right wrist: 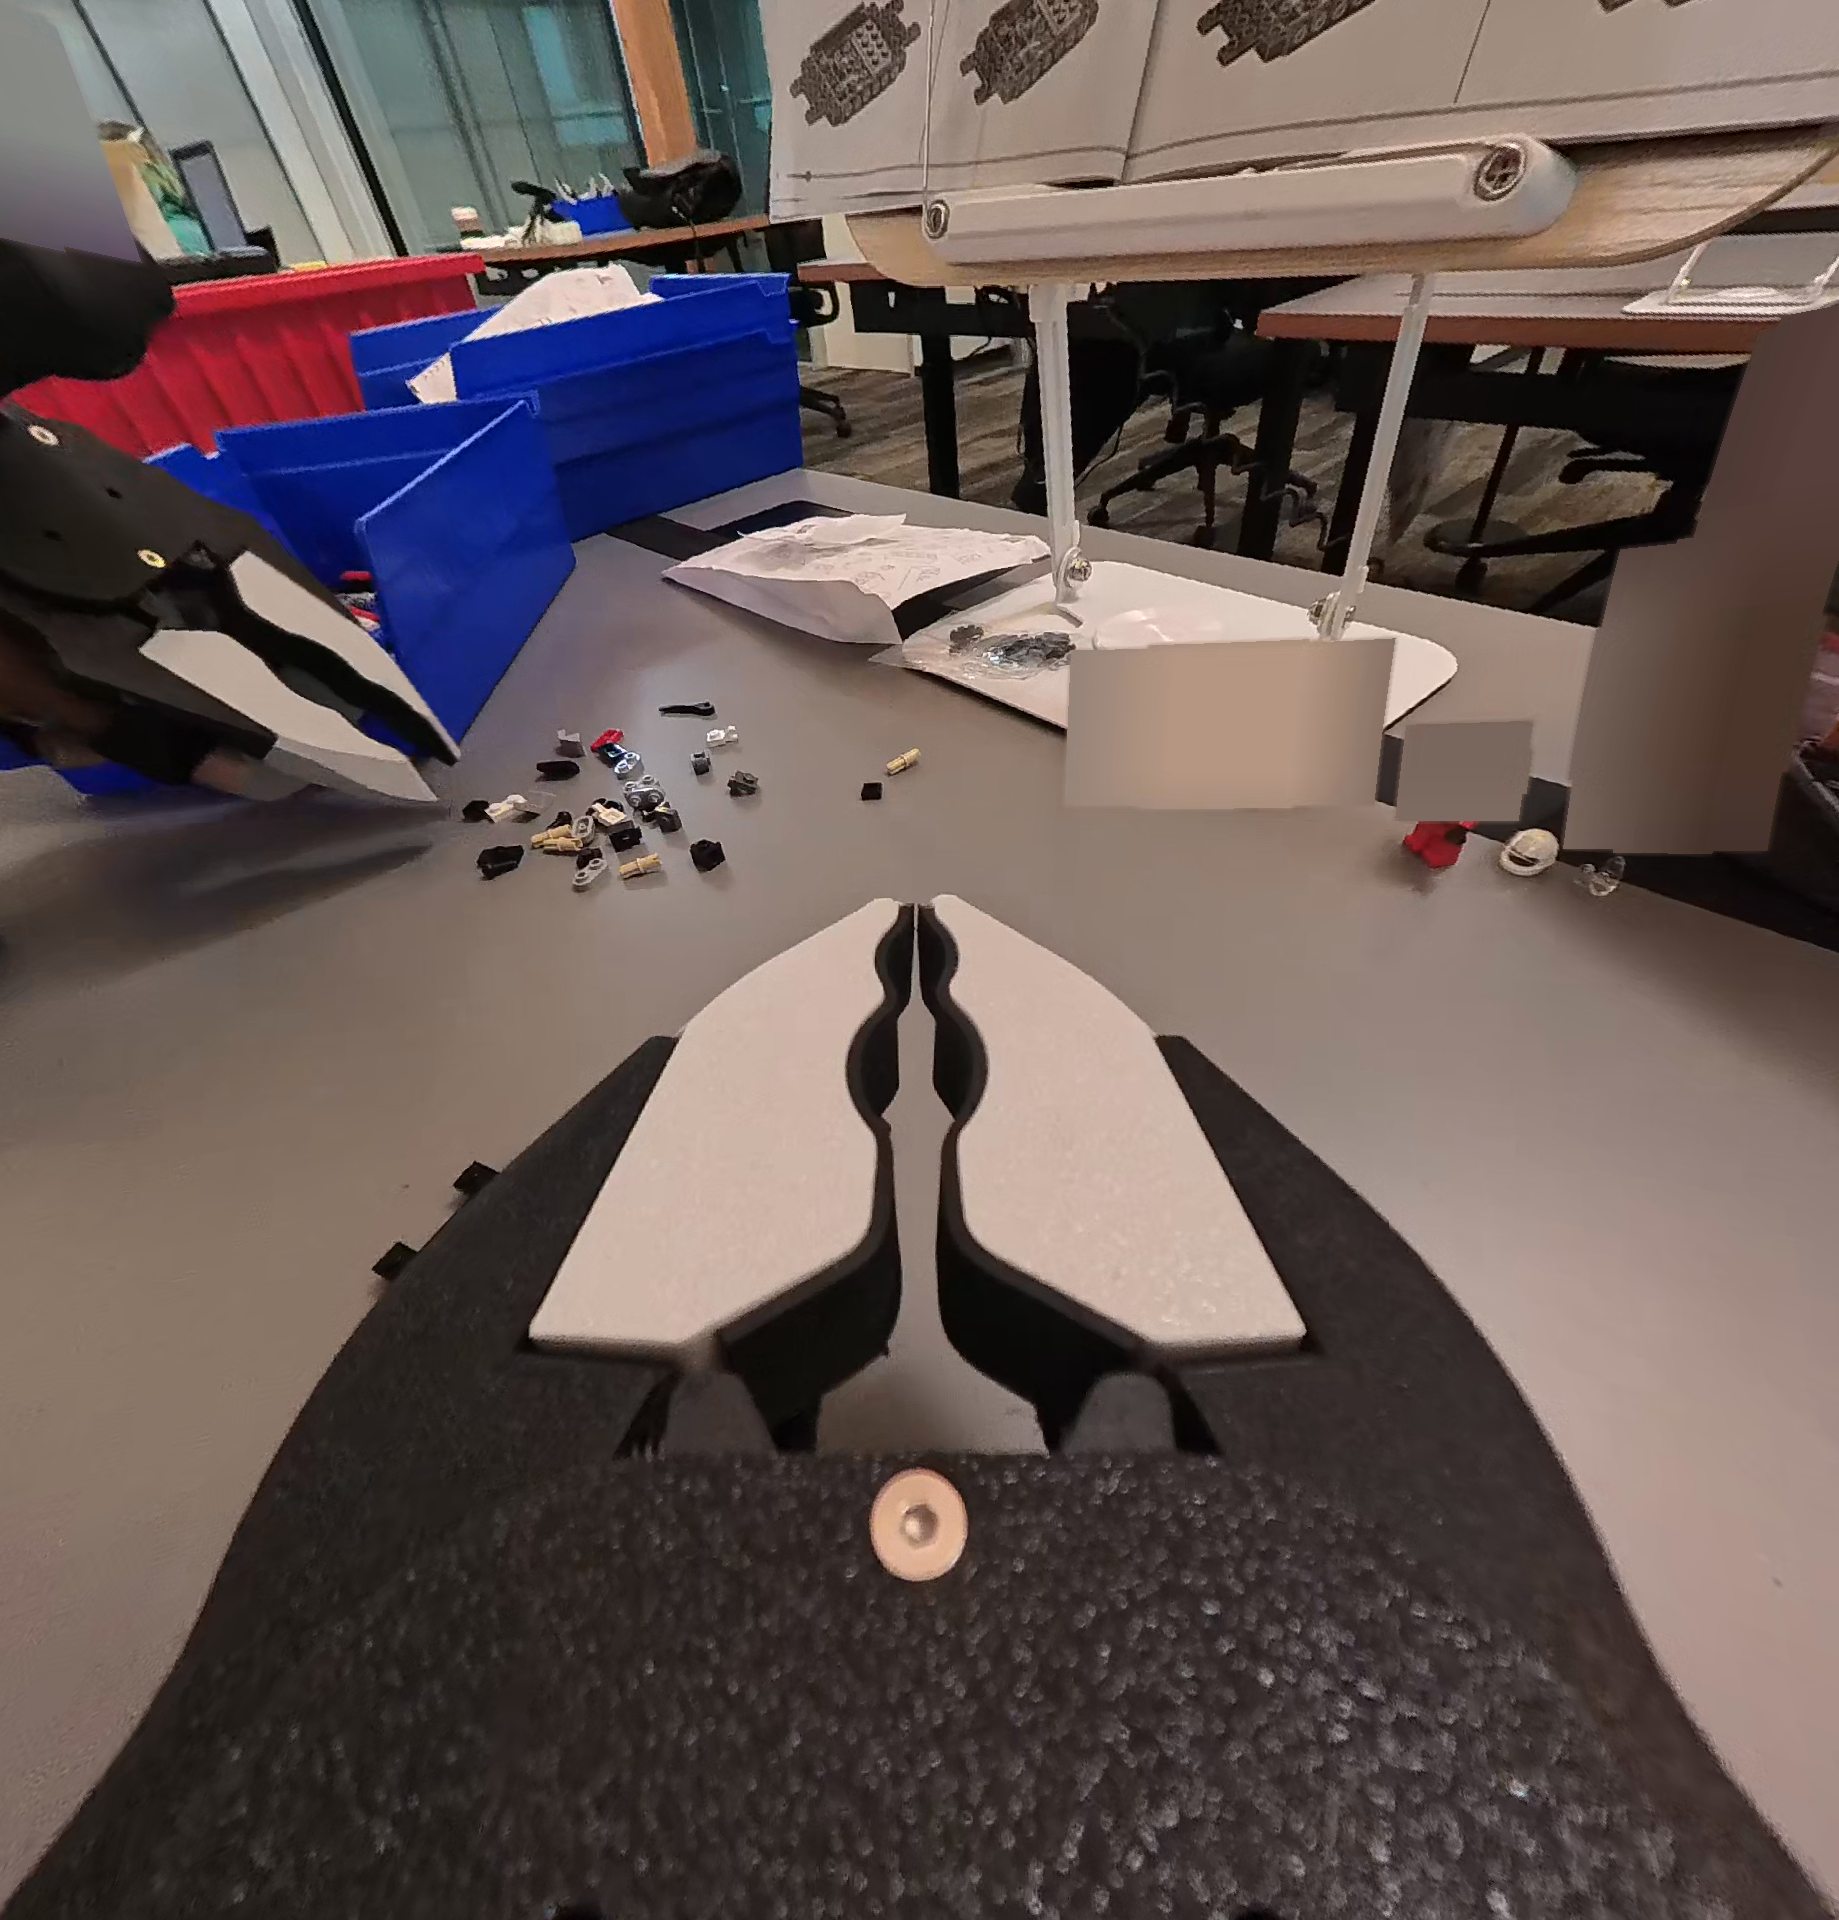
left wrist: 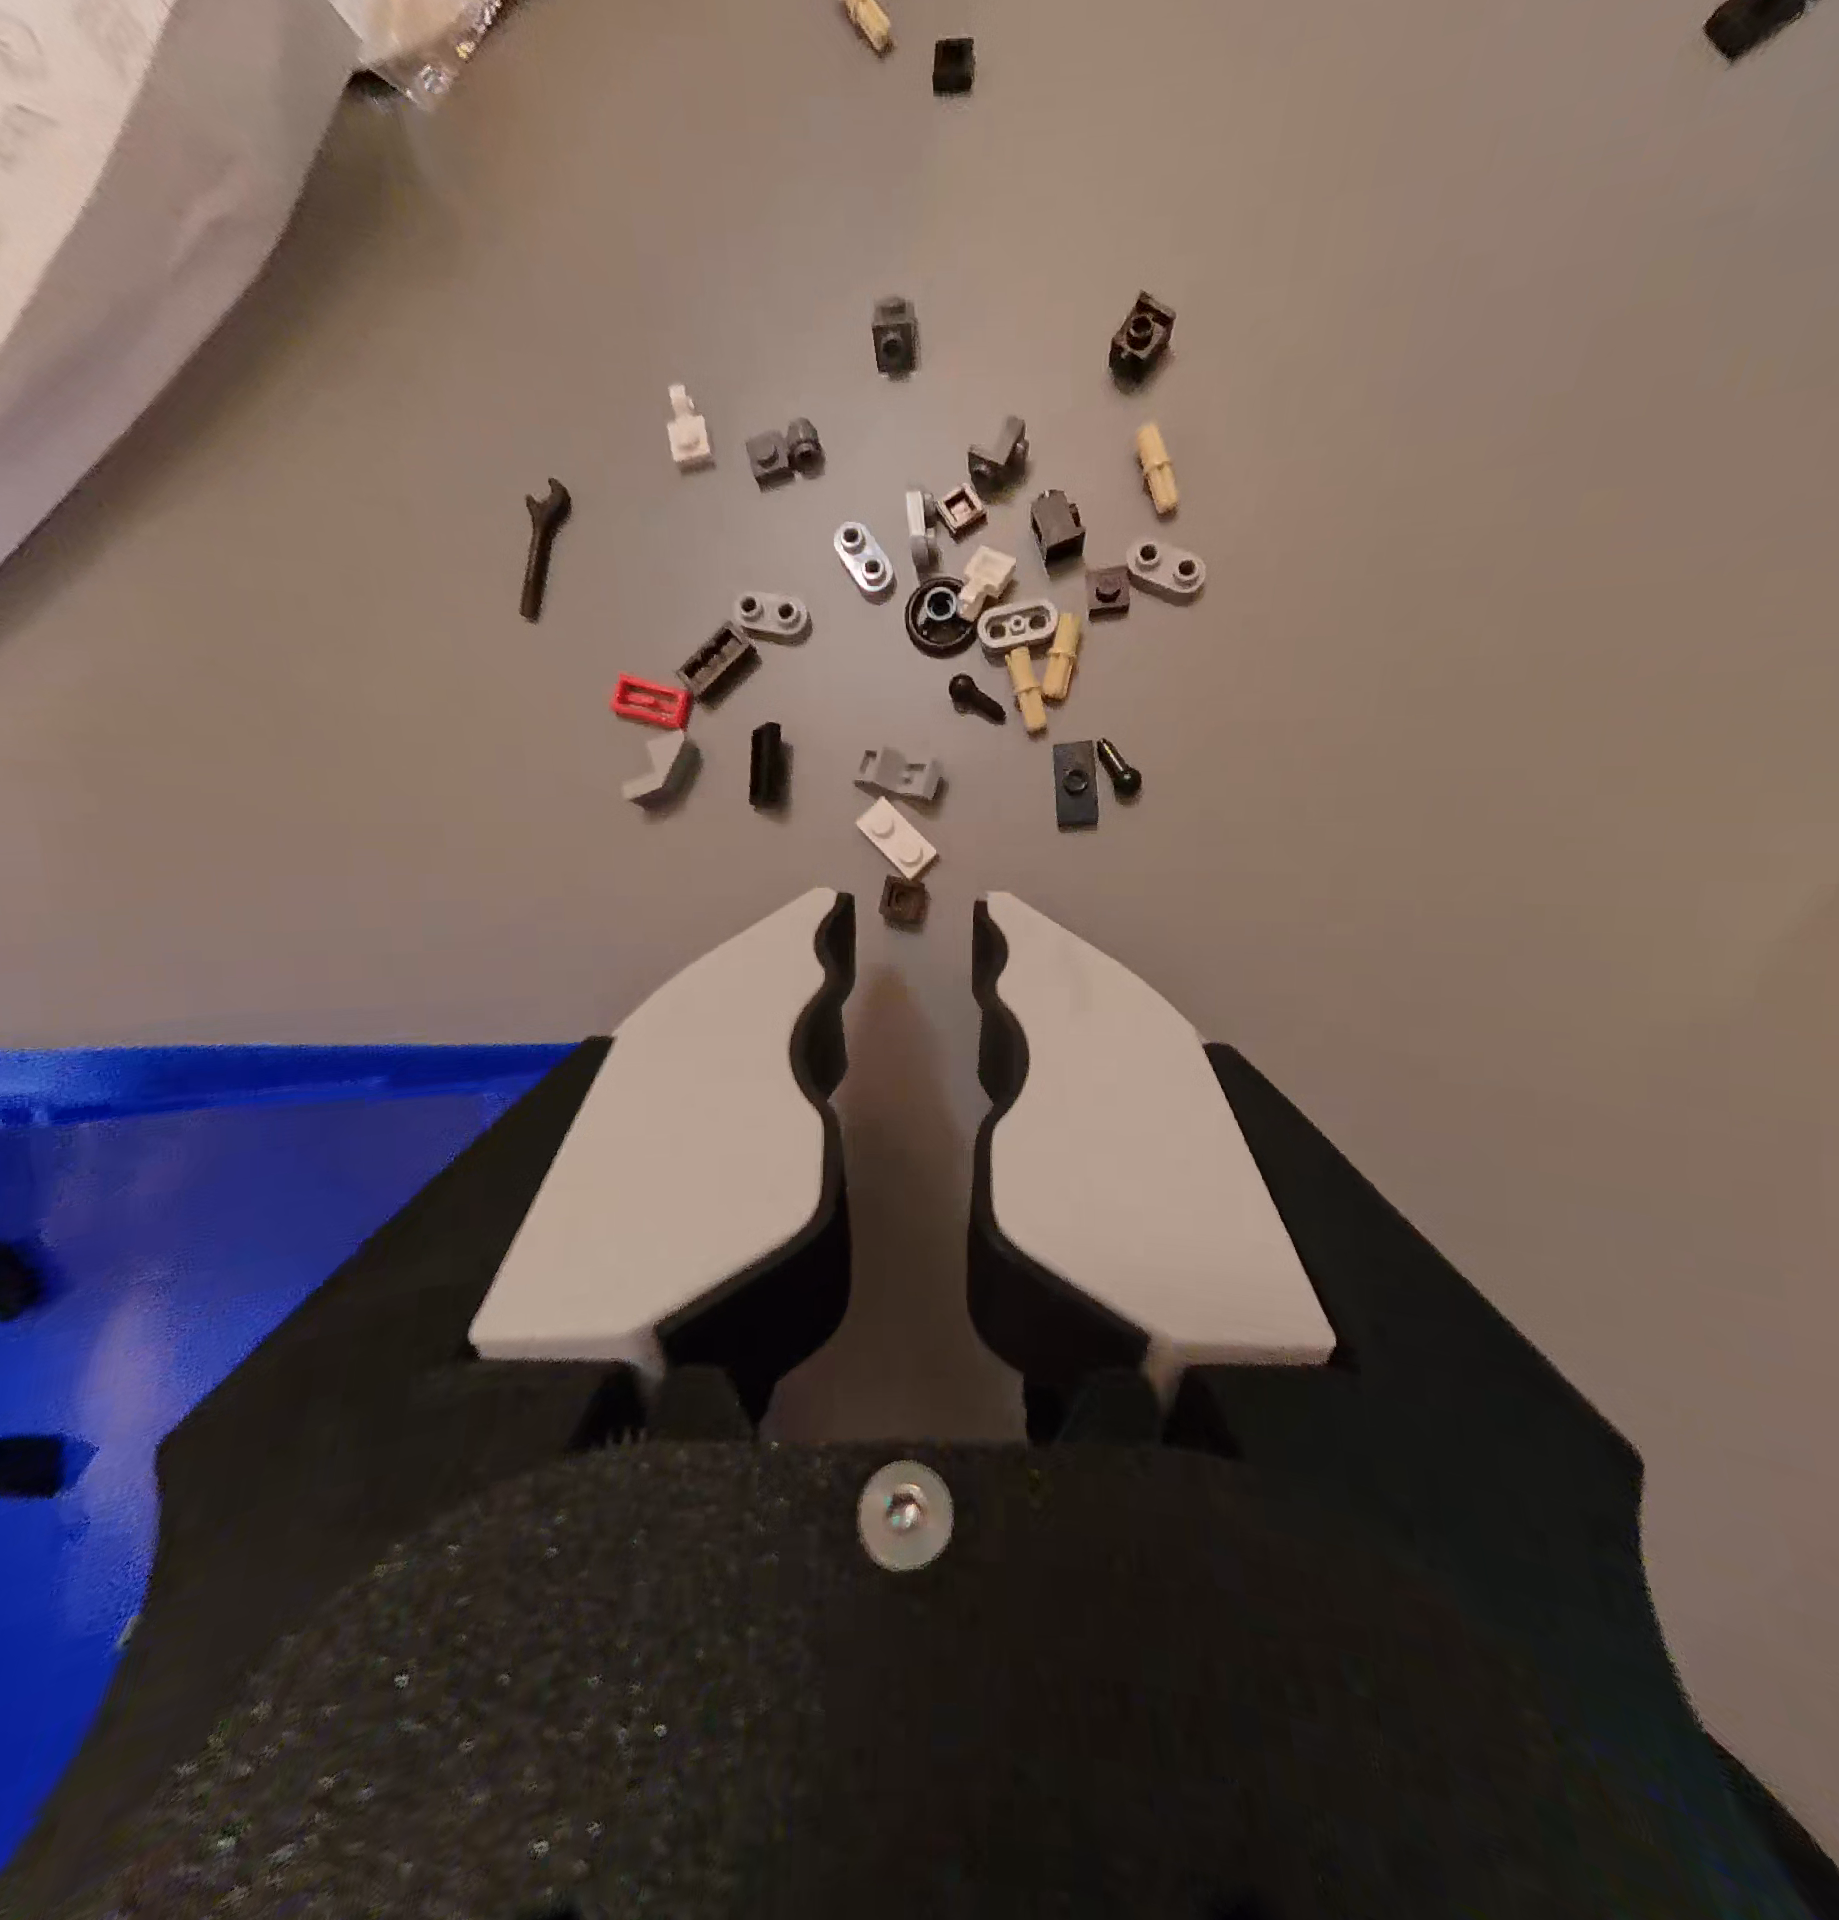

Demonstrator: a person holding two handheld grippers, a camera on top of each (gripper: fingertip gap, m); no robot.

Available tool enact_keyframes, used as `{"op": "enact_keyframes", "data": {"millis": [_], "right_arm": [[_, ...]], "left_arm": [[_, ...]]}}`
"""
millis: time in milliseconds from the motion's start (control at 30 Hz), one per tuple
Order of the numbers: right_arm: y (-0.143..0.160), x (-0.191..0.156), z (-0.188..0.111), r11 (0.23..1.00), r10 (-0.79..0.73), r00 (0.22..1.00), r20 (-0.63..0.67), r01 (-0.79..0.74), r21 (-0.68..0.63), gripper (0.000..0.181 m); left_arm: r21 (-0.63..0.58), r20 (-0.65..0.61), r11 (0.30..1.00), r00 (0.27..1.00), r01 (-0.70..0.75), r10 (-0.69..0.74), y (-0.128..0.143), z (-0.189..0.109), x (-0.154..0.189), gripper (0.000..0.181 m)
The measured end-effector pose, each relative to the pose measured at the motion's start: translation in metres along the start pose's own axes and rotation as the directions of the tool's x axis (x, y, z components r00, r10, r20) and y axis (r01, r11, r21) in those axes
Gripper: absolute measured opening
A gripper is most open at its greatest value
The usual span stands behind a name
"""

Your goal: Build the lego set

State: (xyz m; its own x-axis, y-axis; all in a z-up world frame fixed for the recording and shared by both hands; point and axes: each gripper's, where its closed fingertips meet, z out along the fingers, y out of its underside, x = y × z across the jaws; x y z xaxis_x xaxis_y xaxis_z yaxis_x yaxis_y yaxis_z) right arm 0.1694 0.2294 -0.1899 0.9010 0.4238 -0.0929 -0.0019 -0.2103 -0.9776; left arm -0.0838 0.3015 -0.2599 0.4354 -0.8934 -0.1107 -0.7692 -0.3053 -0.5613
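The table (right wrist: 1310, 1091) has a smooth, matt grey top. The scattered lego pieces (left wrist: 936, 613) look like hard plastic with a slight gloss. The left gripper (left wrist: 913, 914) has 2 smooth matt grey fingers on a rough black body (a shiny metal screw (left wrist: 904, 1512) sits in it). The right gripper (right wrist: 916, 912) shows the same pebbled black texture. The blue bins (right wrist: 624, 384) are glossy plastic. The instruction sheets (right wrist: 853, 571) are creased white paper.
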Motion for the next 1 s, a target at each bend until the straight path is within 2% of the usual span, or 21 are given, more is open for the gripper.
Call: {"op": "enact_keyframes", "data": {"millis": [200,333,433,567,700,867,1000], "right_arm": [[0.000,0.000,0.000,1.000,0.001,1.000,0.003,-0.001,-0.002,0.000],[0.000,0.000,0.000,1.000,0.005,1.000,0.003,-0.005,0.002,0.000],[0.001,0.000,0.000,1.000,0.006,1.000,0.006,-0.006,-0.003,0.000],[0.001,-0.001,0.000,1.000,0.004,1.000,0.005,-0.004,-0.003,0.000],[0.000,-0.001,0.000,1.000,0.004,1.000,0.007,-0.004,-0.001,0.000],[0.002,-0.002,0.001,1.000,0.006,1.000,0.012,-0.006,-0.008,0.000],[0.001,-0.001,0.000,1.000,0.005,1.000,0.010,-0.005,-0.005,0.000]], "left_arm": [[-0.050,-0.001,0.999,1.000,0.004,-0.004,0.008,0.015,0.002,0.019],[-0.042,0.013,0.999,1.000,0.007,-0.007,0.006,0.016,0.002,0.017],[-0.015,0.016,1.000,1.000,0.013,-0.013,0.001,0.020,0.003,0.009],[0.016,-0.025,1.000,1.000,0.011,-0.010,-0.004,0.023,0.010,0.008],[0.055,-0.079,0.998,0.997,0.006,-0.002,-0.010,0.011,0.016,0.009],[0.077,0.009,0.996,0.999,0.033,-0.034,-0.014,0.011,0.002,0.021],[0.085,0.044,0.996,0.998,0.042,-0.046,-0.017,0.021,0.000,0.022]]}}
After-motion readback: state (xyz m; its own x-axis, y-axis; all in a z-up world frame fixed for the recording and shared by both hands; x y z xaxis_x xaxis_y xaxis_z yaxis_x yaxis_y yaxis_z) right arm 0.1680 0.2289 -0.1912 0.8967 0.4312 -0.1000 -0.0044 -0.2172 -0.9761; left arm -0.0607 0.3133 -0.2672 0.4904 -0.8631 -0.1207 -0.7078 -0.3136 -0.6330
